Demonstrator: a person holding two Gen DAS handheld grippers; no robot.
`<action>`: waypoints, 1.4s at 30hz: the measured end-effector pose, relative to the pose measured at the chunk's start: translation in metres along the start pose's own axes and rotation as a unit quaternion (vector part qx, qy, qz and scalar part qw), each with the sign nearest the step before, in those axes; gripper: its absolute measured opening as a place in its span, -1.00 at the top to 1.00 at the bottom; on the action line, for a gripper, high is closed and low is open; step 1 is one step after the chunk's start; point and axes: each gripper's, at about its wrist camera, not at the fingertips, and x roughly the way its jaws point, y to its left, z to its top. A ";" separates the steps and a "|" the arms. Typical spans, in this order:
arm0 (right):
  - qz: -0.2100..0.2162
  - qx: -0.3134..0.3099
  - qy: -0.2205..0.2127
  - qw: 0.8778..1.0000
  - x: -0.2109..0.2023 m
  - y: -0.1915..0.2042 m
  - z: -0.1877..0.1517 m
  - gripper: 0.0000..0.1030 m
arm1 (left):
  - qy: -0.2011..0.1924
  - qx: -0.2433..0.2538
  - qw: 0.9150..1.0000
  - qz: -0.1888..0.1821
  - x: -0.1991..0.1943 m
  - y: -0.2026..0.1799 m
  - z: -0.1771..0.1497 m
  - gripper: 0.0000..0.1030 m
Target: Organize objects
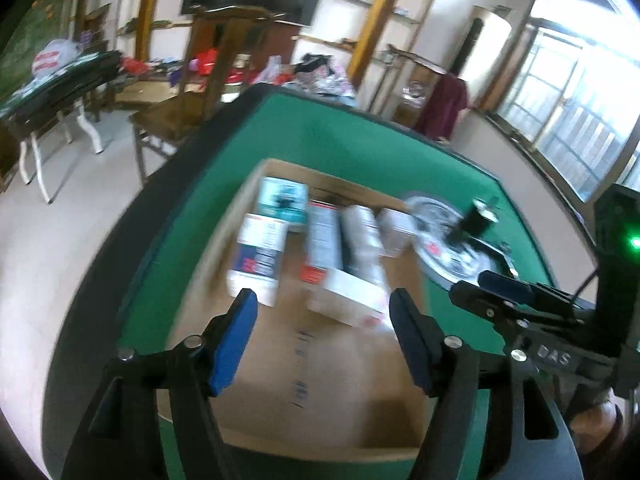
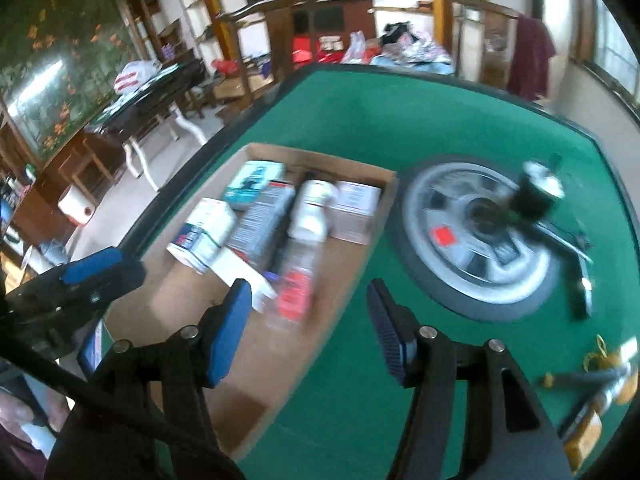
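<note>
Lying on the green table, a shallow cardboard tray holds a blurred row of packages at its far end: a teal box, a white tub with a blue and red label, a long grey carton, a white bottle with a red label lying flat, and a small pale box. A flat white box lies nearer, touching the carton and bottle. The tray's near half is bare cardboard. Just beside the tray's right wall sits a grey wheel with a dark tyre, a dark fitting on its hub; yellow-tagged tools lie at the table's near right corner. Green felt is open beyond the tray and wheel up to the dark table edge.

Both grippers hang above the tray. The left gripper has its blue fingers roughly half apart with nothing between them, clear of the boxes. The right gripper is likewise parted about halfway, gripping nothing.
</note>
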 end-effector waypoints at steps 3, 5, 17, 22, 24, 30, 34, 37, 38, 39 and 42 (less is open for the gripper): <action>0.001 0.036 -0.007 0.999 -0.018 -0.030 -0.015 -0.14 | -0.007 0.023 1.000 -0.020 -0.009 -0.037 -0.016 -0.22; -0.008 0.065 -0.017 0.998 -0.033 -0.055 -0.029 -0.14 | -0.009 0.037 0.999 -0.035 -0.013 -0.057 -0.027 -0.22; -0.044 0.276 -0.104 0.955 -0.116 -0.231 -0.101 -0.14 | 0.064 0.071 0.992 -0.078 0.025 -0.154 -0.085 -0.23; -0.061 0.335 -0.118 0.933 -0.128 -0.287 -0.129 -0.21 | 0.090 0.066 0.991 -0.075 0.038 -0.173 -0.096 -0.23; -0.058 0.353 -0.121 0.926 -0.127 -0.302 -0.139 -0.22 | 0.088 0.075 0.991 -0.070 0.039 -0.180 -0.100 -0.23; -0.041 0.384 -0.152 0.910 -0.124 -0.332 -0.164 -0.23 | 0.096 0.142 0.982 -0.080 0.045 -0.220 -0.116 -0.23; -0.022 0.388 -0.169 0.906 -0.124 -0.339 -0.173 -0.23 | 0.110 0.185 0.974 -0.076 0.057 -0.248 -0.129 -0.23; -0.015 0.384 -0.174 0.907 -0.127 -0.339 -0.173 -0.23 | 0.105 0.214 0.969 -0.067 0.067 -0.270 -0.135 -0.23; -0.013 0.381 -0.172 0.908 -0.126 -0.339 -0.173 -0.23 | 0.103 0.222 0.967 -0.064 0.070 -0.275 -0.136 -0.23; -0.007 0.378 -0.170 0.910 -0.125 -0.337 -0.173 -0.23 | 0.101 0.228 0.966 -0.061 0.074 -0.281 -0.136 -0.23; 0.004 0.371 -0.161 0.915 -0.119 -0.333 -0.169 -0.23 | 0.100 0.250 0.961 -0.063 0.087 -0.301 -0.139 -0.23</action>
